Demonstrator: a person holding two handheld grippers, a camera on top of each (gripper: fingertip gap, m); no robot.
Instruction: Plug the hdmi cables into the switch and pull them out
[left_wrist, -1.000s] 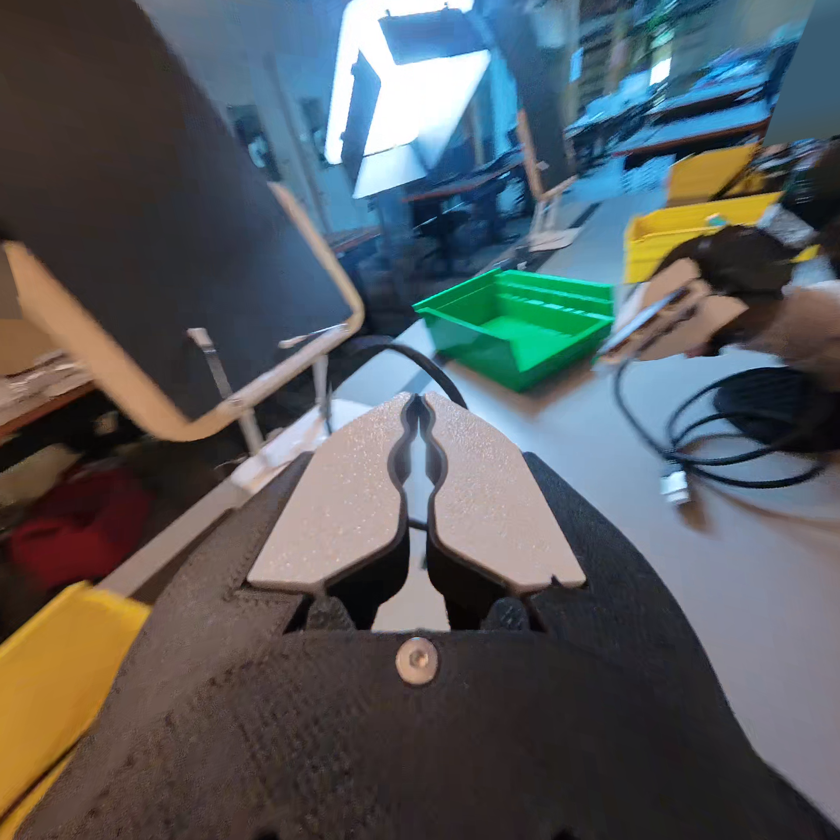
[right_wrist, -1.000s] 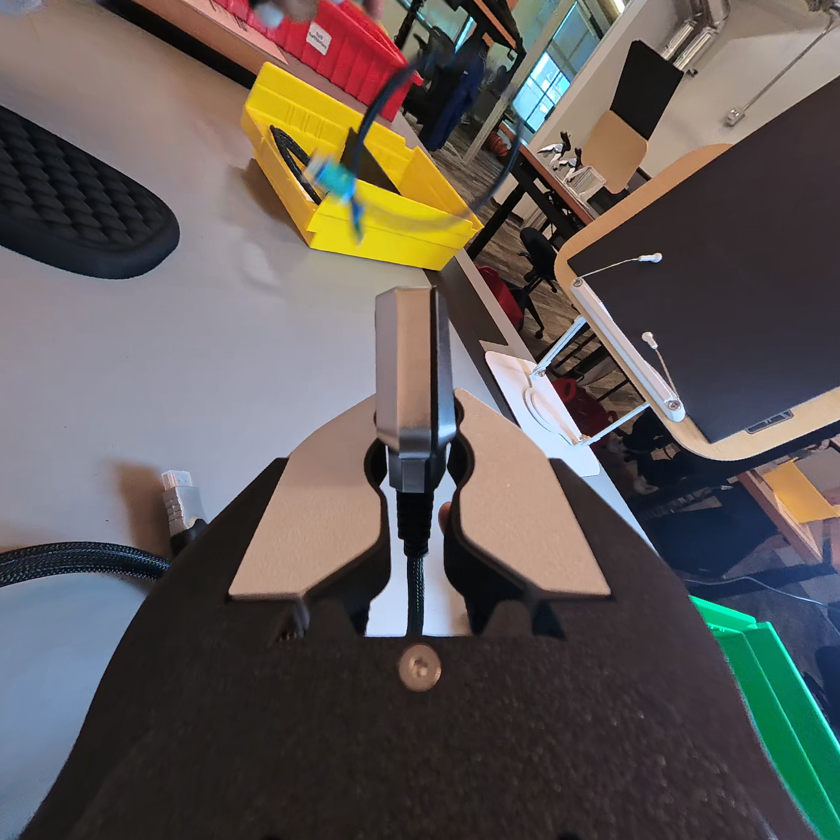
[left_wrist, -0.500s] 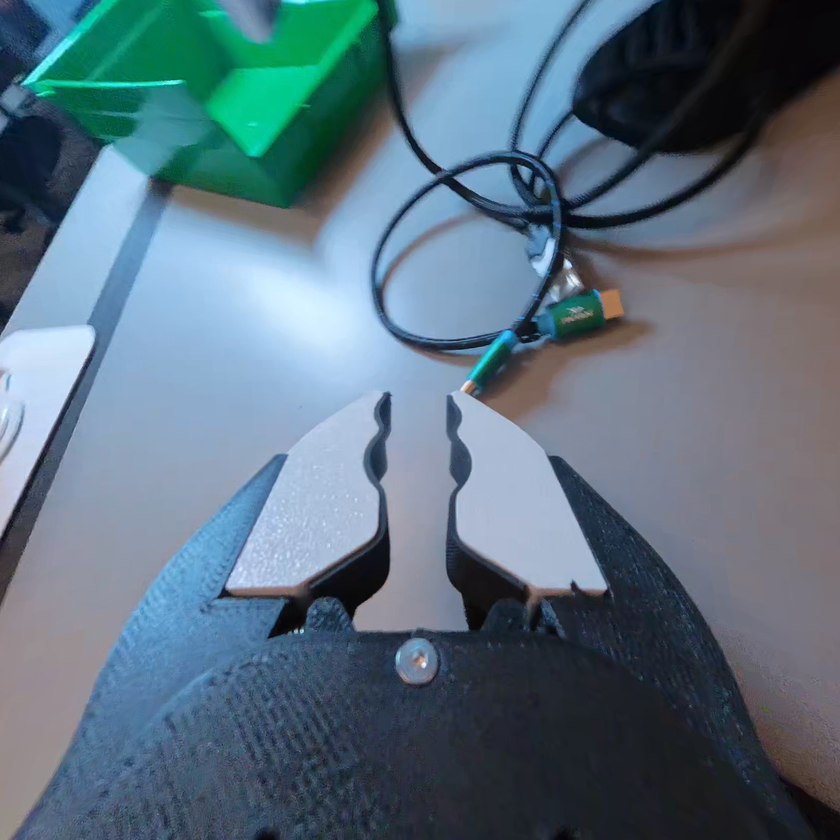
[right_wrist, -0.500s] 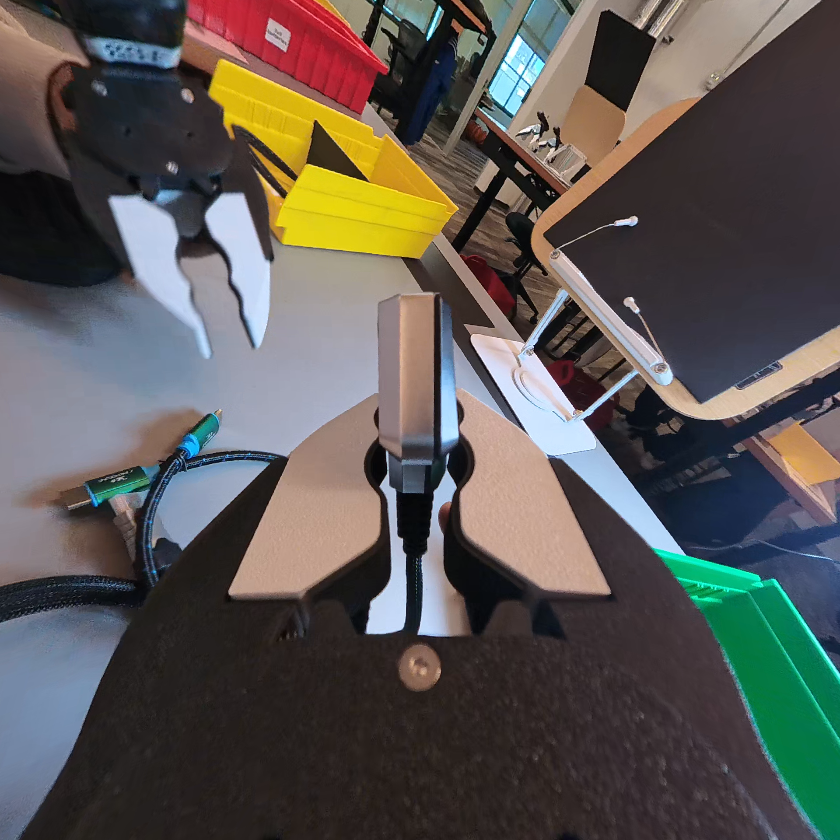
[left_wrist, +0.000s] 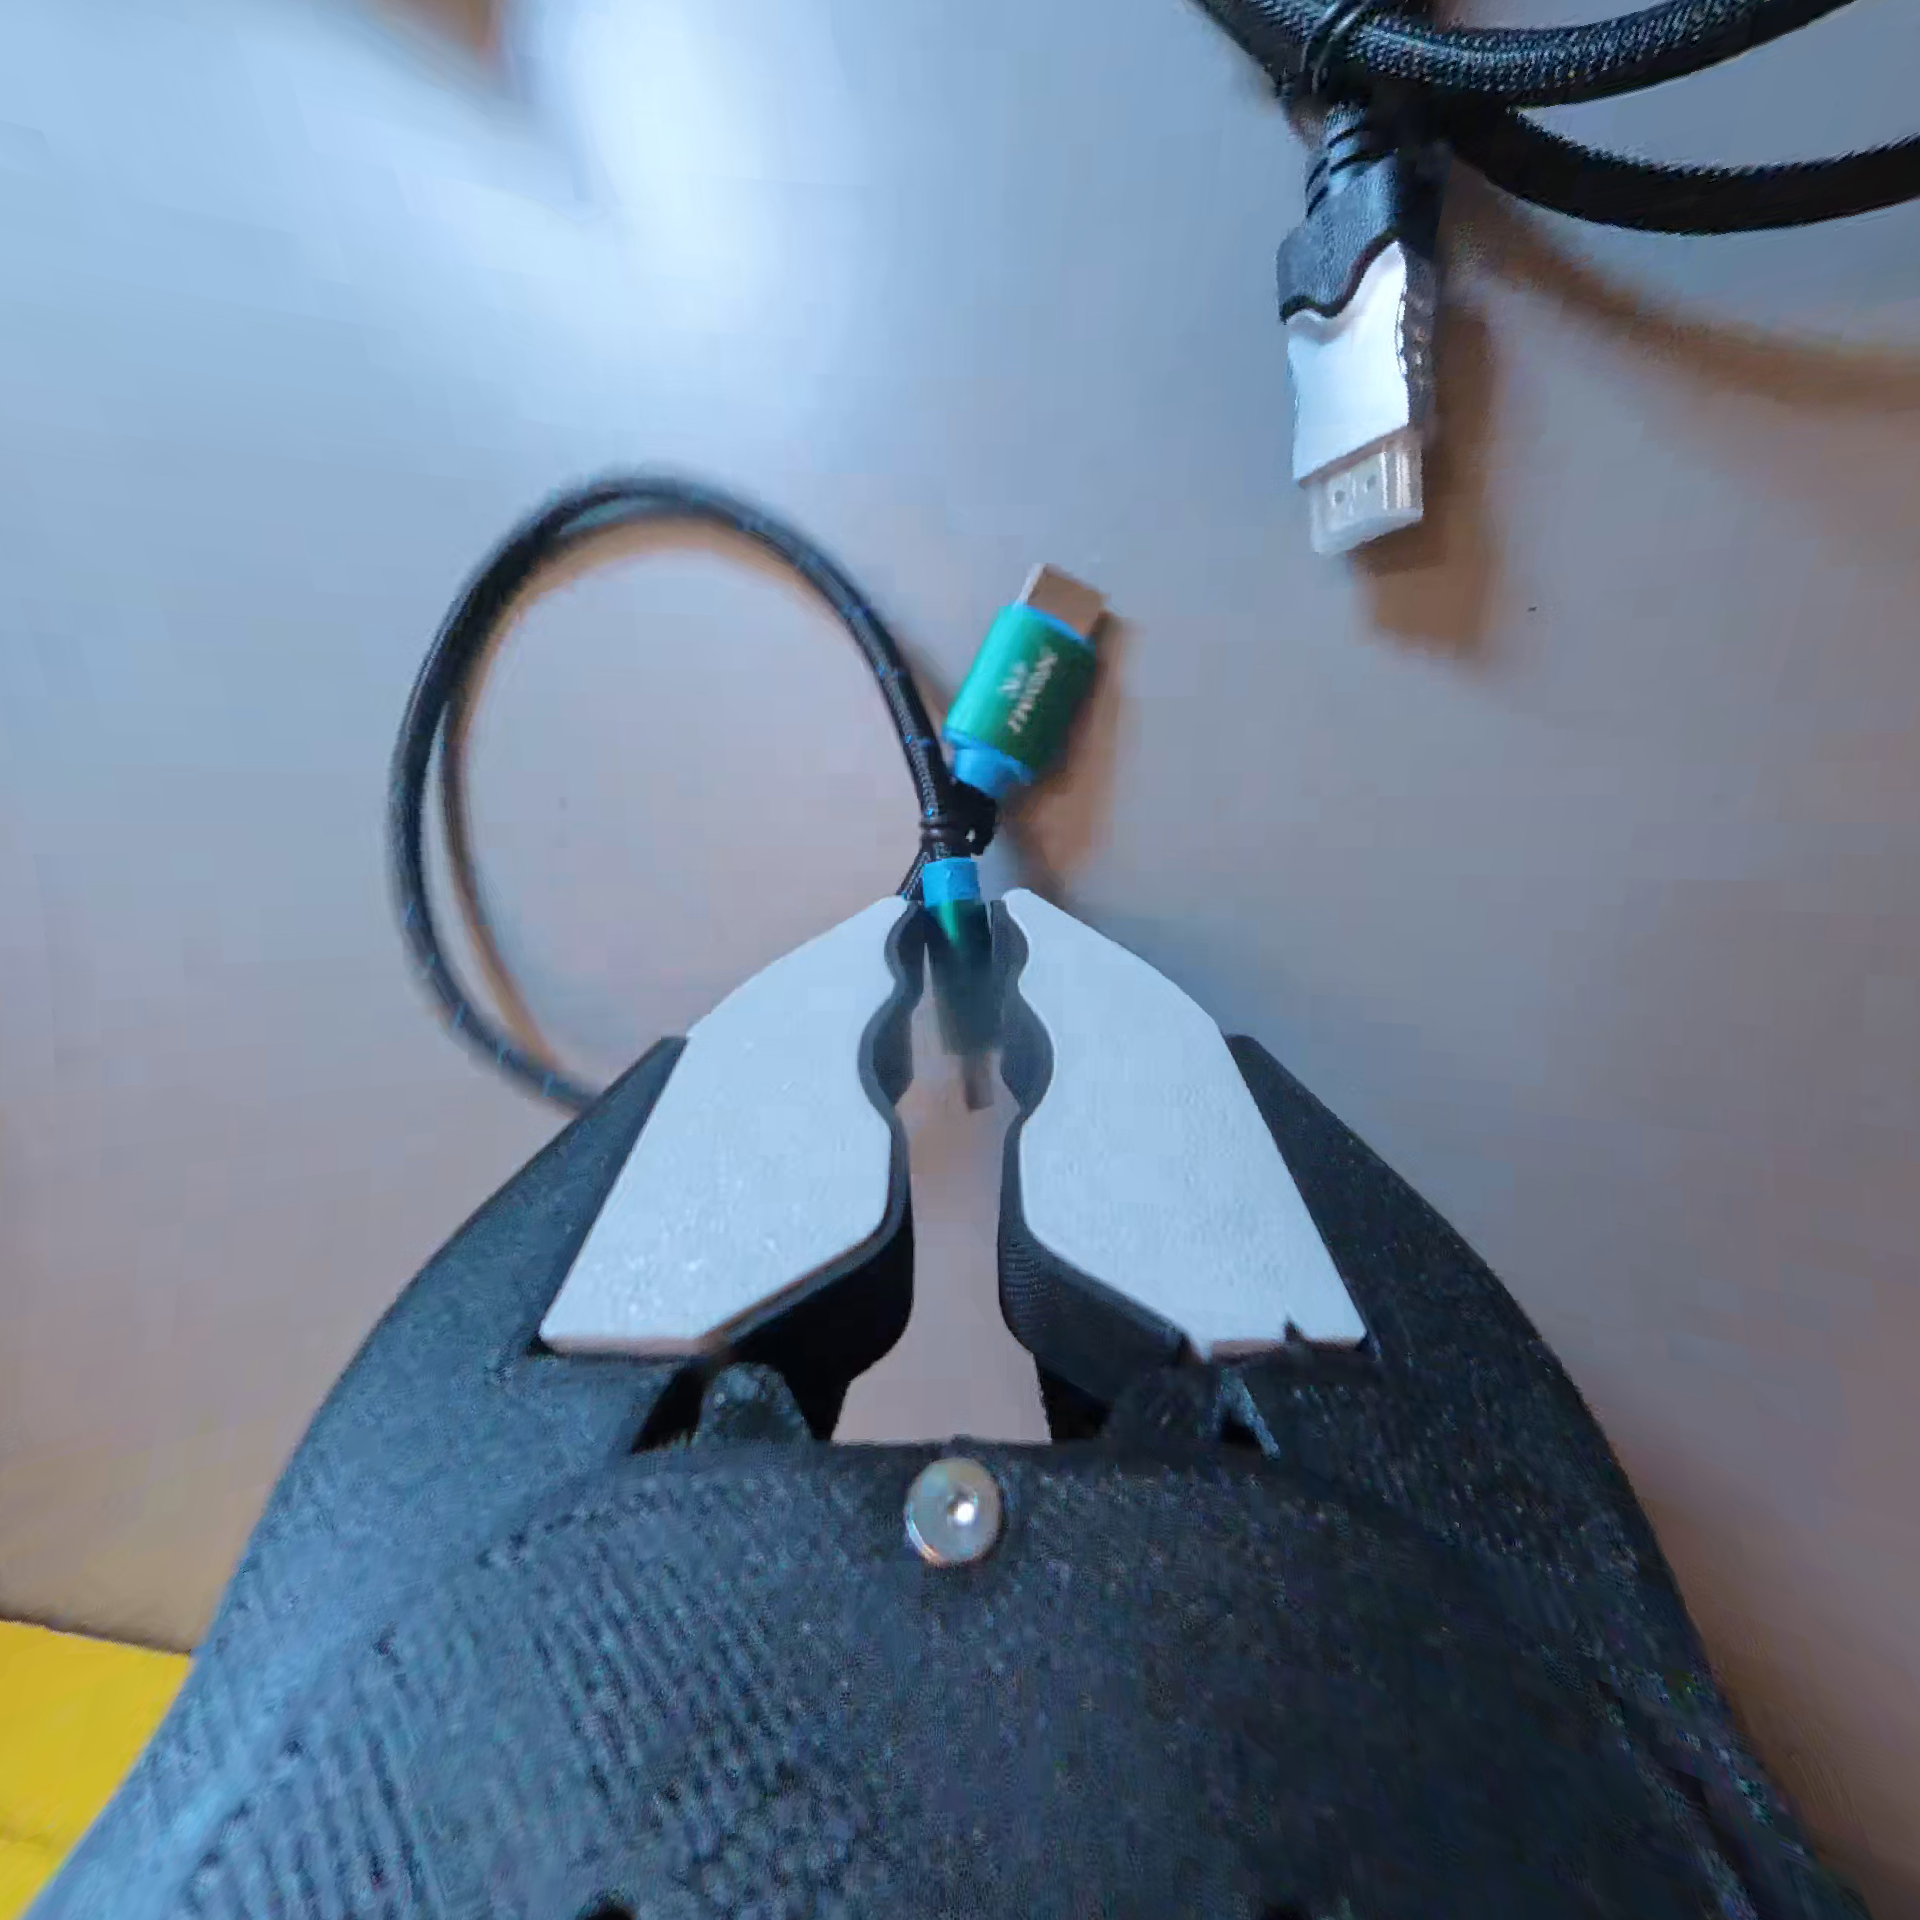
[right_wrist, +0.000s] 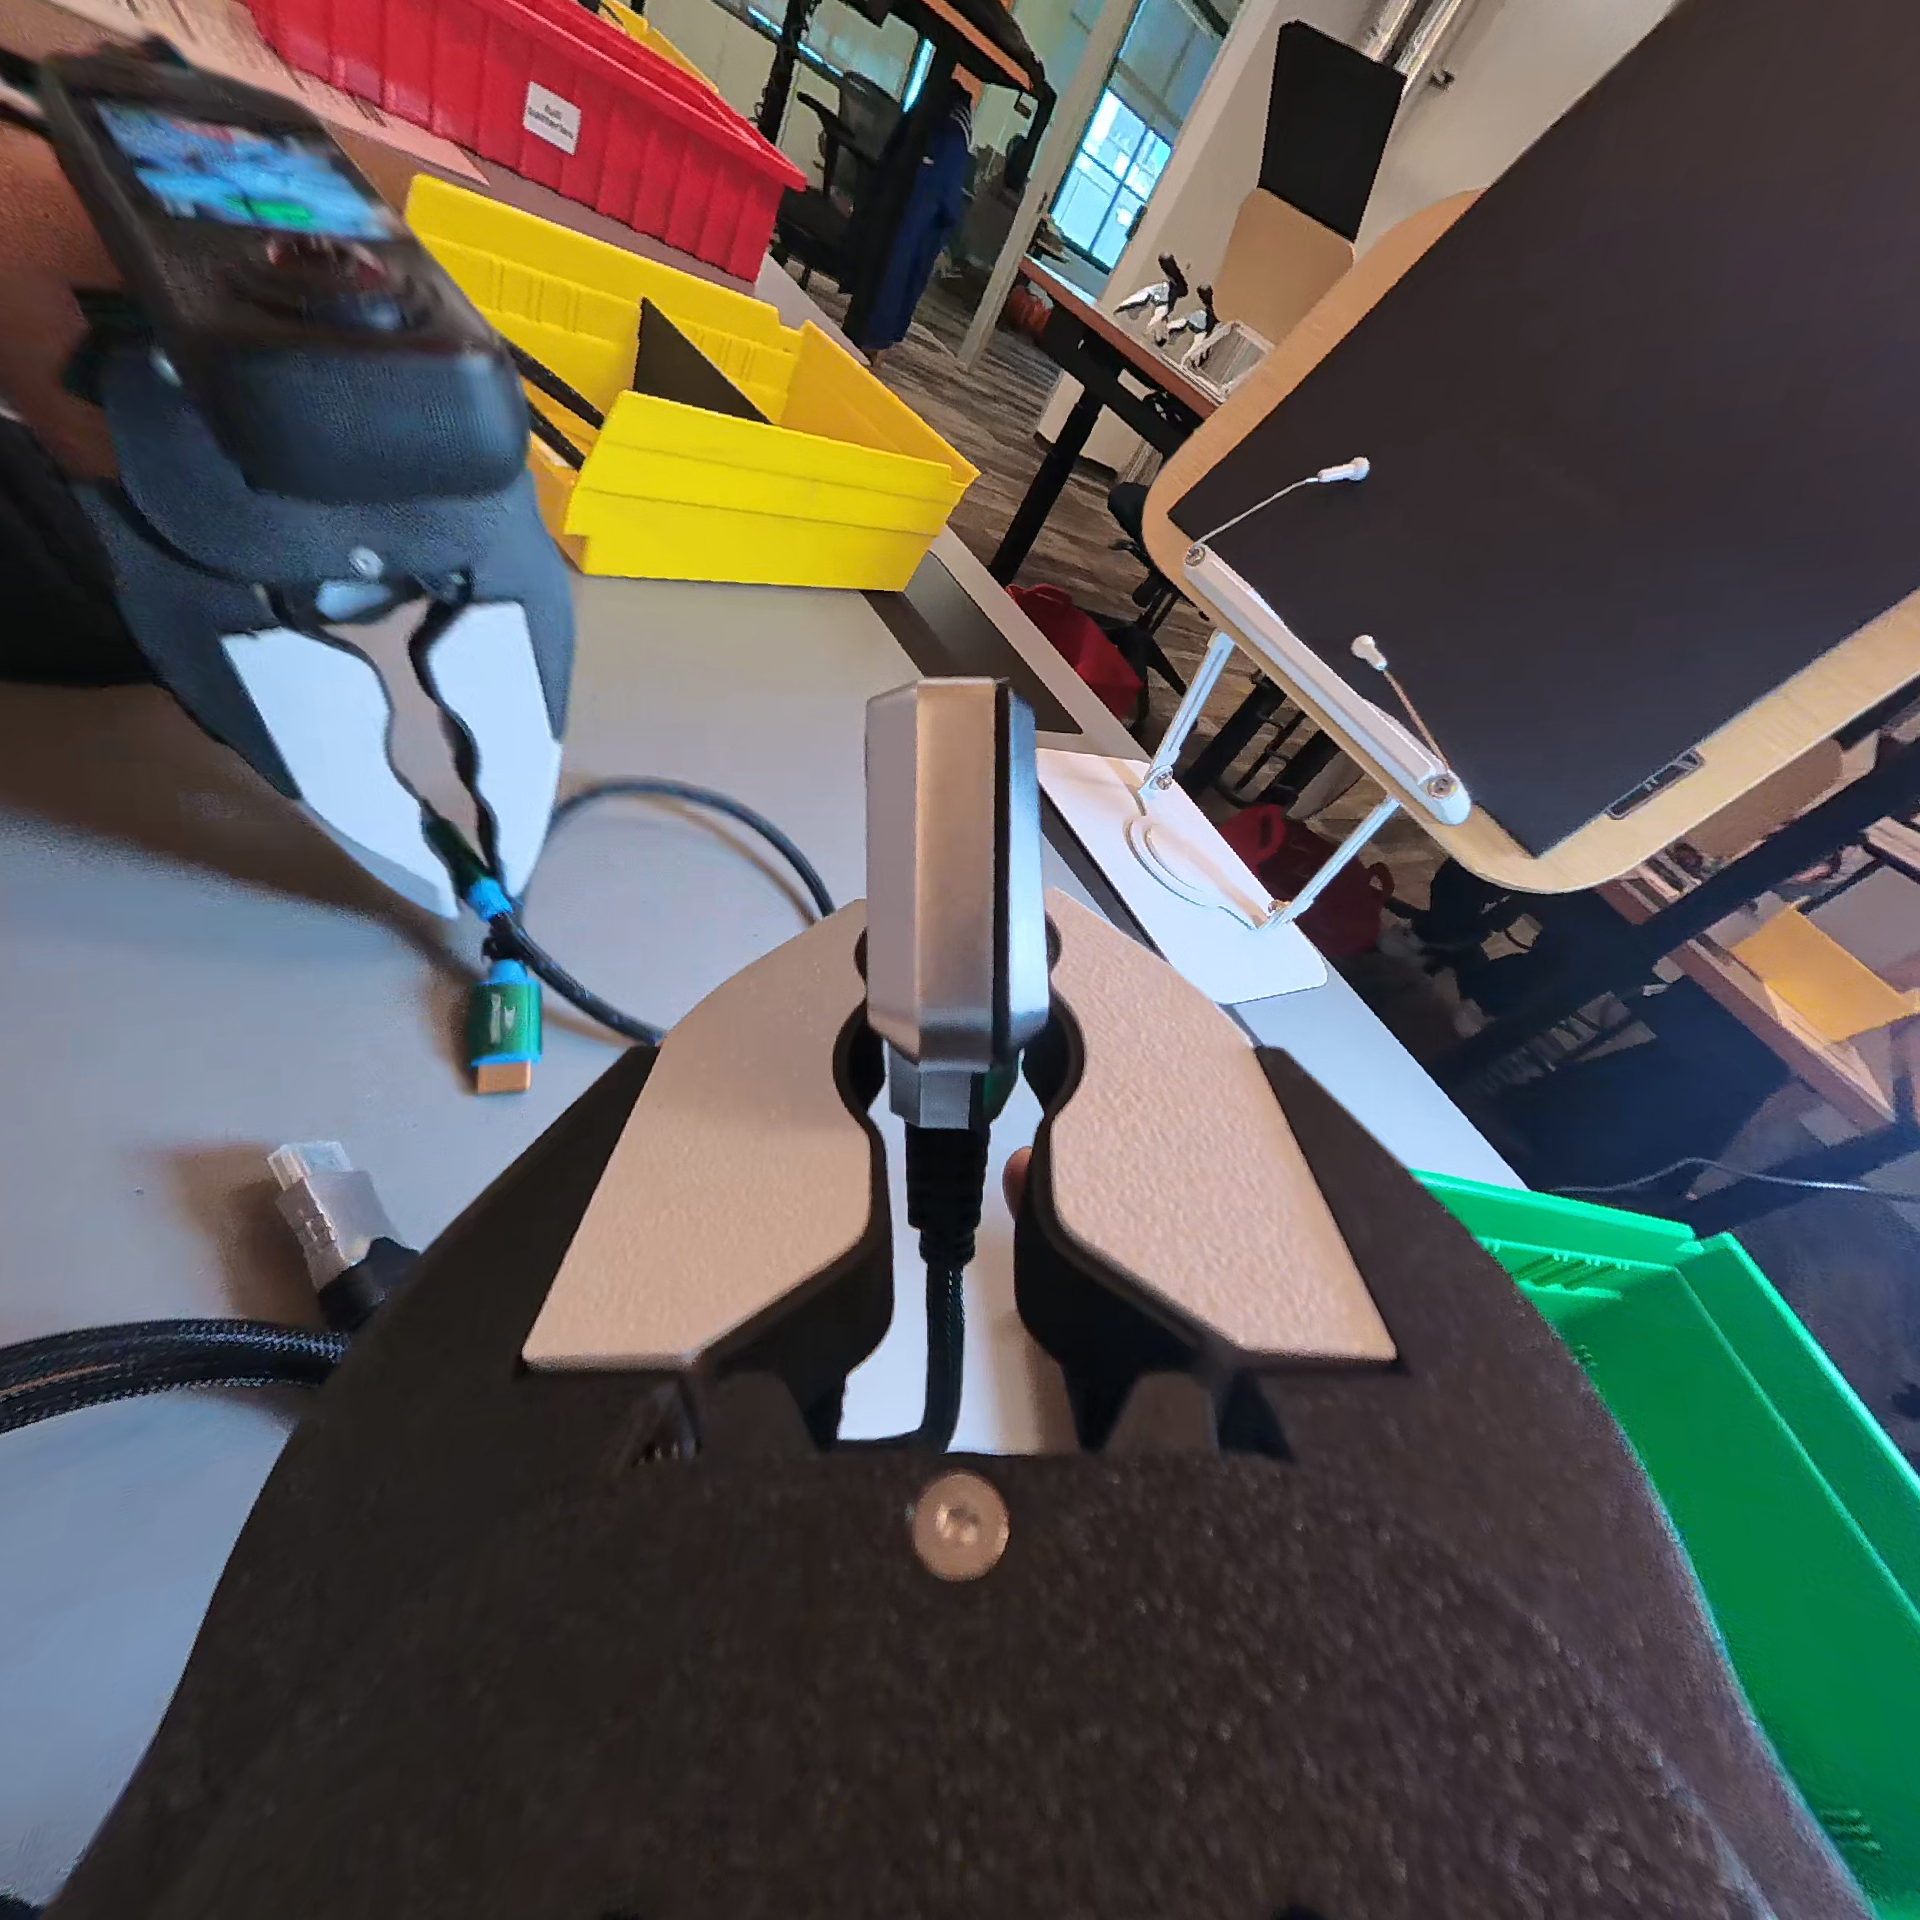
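I work over a pale grey table top (right_wrist: 748, 665) taken as reference. Beyond its far edge lies dark patterned floor (right_wrist: 966, 343). A large black panel with a rounded light-wood rim (right_wrist: 1621, 436) tilts over the table's right edge, carried on thin silver struts (right_wrist: 1340, 748) from a flat white base plate (right_wrist: 1174, 852) resting on the table's corner. Farther off stand dark-legged desks with wood tops (right_wrist: 1101, 332) and a bright window (right_wrist: 1101, 166) in the far wall. White walls (right_wrist: 1174, 125) flank the window. Daylight is strong.
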